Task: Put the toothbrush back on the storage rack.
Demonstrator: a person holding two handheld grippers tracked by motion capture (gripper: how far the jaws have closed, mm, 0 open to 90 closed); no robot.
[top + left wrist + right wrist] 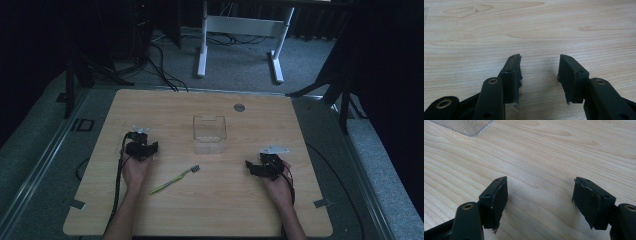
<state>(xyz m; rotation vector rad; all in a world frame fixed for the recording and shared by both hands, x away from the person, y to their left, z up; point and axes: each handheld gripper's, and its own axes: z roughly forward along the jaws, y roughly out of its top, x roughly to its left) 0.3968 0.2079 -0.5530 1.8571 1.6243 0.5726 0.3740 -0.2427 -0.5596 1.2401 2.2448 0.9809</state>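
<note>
Toothbrush (pixel 175 180): one; clear box (pixel 209 134): one

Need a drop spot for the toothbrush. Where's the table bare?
Bare wood: the far strip of the table behind the clear container, and the near edge below the toothbrush. Tightest: the middle band, between left hand-held gripper, container and right hand-held gripper.

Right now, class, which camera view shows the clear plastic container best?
The high view: the clear plastic container stands whole at the table's middle, beyond the green toothbrush. The right gripper view catches just one corner of it. The left gripper view looks at bare wood.
</note>
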